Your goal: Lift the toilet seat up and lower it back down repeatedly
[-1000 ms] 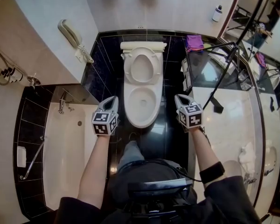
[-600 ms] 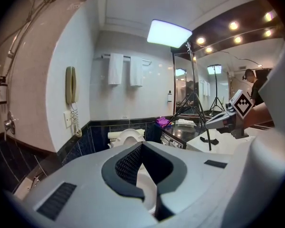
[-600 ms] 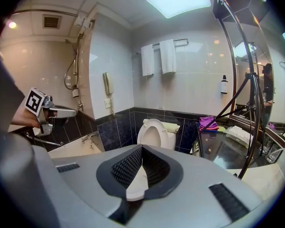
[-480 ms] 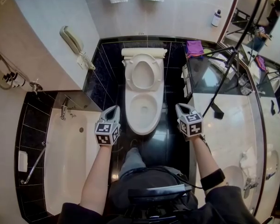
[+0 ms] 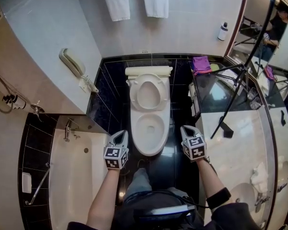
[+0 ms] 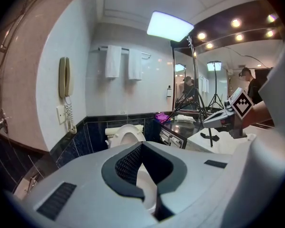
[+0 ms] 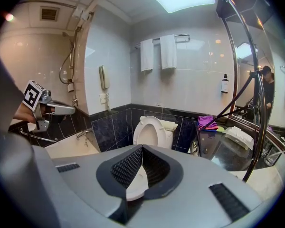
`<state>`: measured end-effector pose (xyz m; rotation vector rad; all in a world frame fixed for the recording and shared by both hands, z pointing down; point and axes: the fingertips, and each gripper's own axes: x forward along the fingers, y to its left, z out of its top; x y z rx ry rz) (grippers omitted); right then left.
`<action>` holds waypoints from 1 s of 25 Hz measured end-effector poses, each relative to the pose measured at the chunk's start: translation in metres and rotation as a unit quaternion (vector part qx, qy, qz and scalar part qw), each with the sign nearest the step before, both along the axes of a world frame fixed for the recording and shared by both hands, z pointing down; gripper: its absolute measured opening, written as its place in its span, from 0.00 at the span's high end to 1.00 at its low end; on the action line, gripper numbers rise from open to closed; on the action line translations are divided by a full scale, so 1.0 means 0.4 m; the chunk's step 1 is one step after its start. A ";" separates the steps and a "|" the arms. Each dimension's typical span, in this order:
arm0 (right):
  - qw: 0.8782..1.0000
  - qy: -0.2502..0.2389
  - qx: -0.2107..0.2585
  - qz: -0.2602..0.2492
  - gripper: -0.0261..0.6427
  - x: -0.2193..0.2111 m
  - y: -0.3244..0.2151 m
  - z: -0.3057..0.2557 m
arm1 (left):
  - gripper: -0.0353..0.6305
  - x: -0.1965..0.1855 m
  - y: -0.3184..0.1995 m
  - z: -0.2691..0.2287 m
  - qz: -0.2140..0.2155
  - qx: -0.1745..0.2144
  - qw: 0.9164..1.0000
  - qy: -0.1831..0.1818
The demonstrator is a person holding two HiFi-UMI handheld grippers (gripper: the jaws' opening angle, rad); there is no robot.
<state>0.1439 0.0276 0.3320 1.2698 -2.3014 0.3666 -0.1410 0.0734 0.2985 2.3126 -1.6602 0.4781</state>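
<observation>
The left gripper (image 5: 119,136) had its jaws together on nothing, the tips meeting in its own view with only the bowl showing past them. The right gripper (image 5: 187,130) was the same: jaws closed and empty. Both hung low over the dark floor (image 5: 182,162), one on each side of the front of the bowl (image 5: 149,128), near its rim but touching nothing.

The seat (image 5: 149,93) stood raised, leaning back toward the tank (image 5: 149,71) at the floor's back edge. A lid probably stood behind it, though the head view was too steep to separate the two. The bowl lay uncovered.

Further out, a tub (image 5: 72,176) ran along the floor's left edge and a counter (image 5: 240,143) along its right, with a tripod (image 5: 235,87) on it.

Judged from this, the seat was at the top of a cycle and the lowering was in hand but not yet begun. The next move called for one gripper to reach forward over the bowl to the seat's upper edge and nudge it with closed tips. The seat would then need tipping forward and letting down slowly, so it did not slam on the rim.
</observation>
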 end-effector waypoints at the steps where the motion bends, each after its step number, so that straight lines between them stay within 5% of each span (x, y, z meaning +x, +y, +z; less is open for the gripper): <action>1: 1.000 0.008 0.003 0.000 0.93 -0.004 -0.011 0.007 | 0.95 0.002 -0.011 0.007 0.002 -0.002 1.000 0.000; 15: 0.992 0.109 0.045 -0.054 0.68 -0.181 -0.393 0.050 | 0.95 -0.022 -0.326 0.137 0.040 -0.031 0.999 0.007; 25: 0.955 0.257 0.086 -0.120 0.58 -0.358 -0.784 0.106 | 0.95 -0.049 -0.615 0.198 0.089 -0.038 0.995 0.014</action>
